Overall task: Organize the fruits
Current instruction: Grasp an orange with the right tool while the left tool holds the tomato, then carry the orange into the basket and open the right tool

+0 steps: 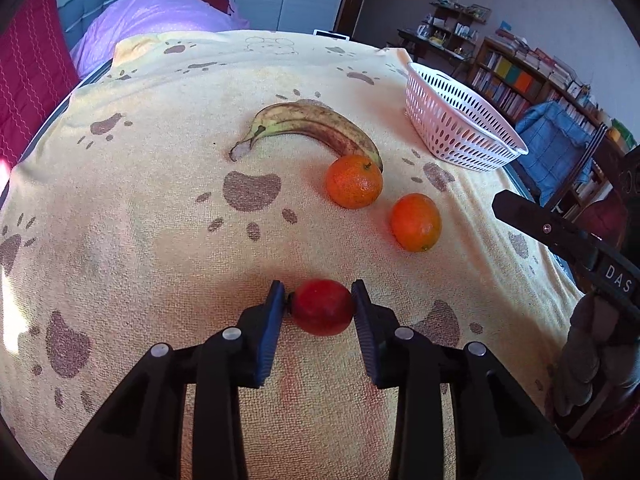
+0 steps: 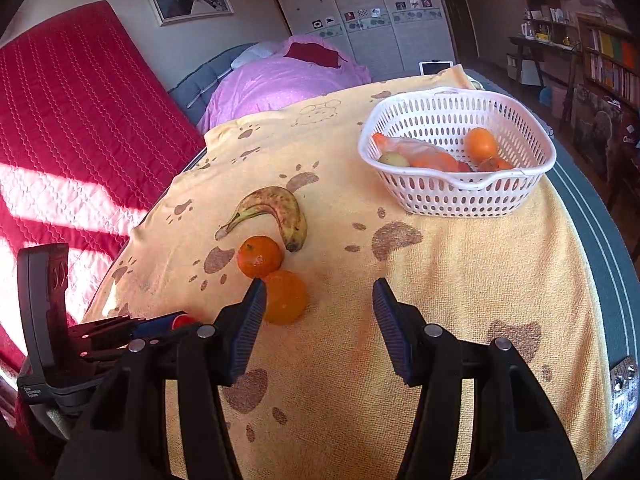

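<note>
A red fruit point(image 1: 322, 308) lies on the yellow paw-print cloth, and my left gripper point(image 1: 320, 300) is shut on it, both blue pads pressing its sides. Beyond it lie an orange point(image 1: 415, 222), a mandarin point(image 1: 354, 182) and a spotted banana point(image 1: 312, 124). In the right wrist view my right gripper point(image 2: 320, 300) stands open above bare cloth with nothing between its fingers. The orange point(image 2: 286, 298) sits just past its left finger, with the mandarin point(image 2: 260, 256) and banana point(image 2: 280, 208) behind. A white basket point(image 2: 460, 184) at the far right holds an orange point(image 2: 480, 144) and other produce.
The cloth point(image 2: 440, 320) covers a table whose grey edge point(image 2: 592, 240) runs along the right. A red quilted mattress point(image 2: 80, 120) leans at the left, a purple-covered bed point(image 2: 280, 80) lies behind, and bookshelves point(image 1: 520, 80) stand at the far right.
</note>
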